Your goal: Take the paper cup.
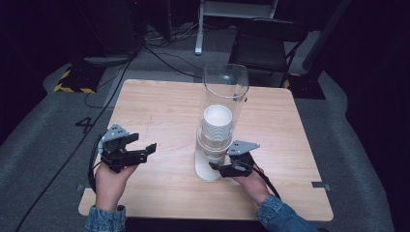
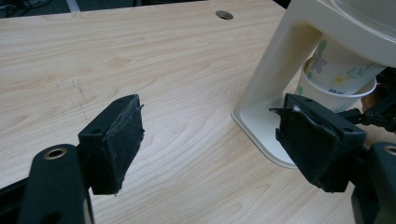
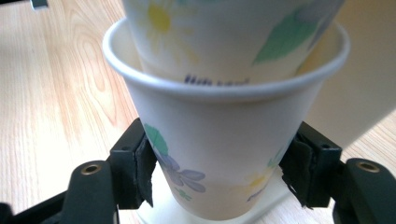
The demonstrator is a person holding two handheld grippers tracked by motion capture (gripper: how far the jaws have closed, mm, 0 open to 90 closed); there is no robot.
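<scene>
The lowest paper cup [image 3: 219, 154] hangs from the bottom of the cup dispenser [image 1: 215, 145], which stands near the middle of the surface [image 1: 159, 106]. Another cup sits nested inside it. Our right tongs [image 3: 219, 179] are clenched on the lower part of this cup, with the pads pressing on both sides. Our left tongs [image 2: 210, 140] are released and hold nothing, resting apart at the left. We judge that we are at the step of pulling the cup out. The next move calls for a straight pull downward, gentle enough not to crush the thin wall.
</scene>
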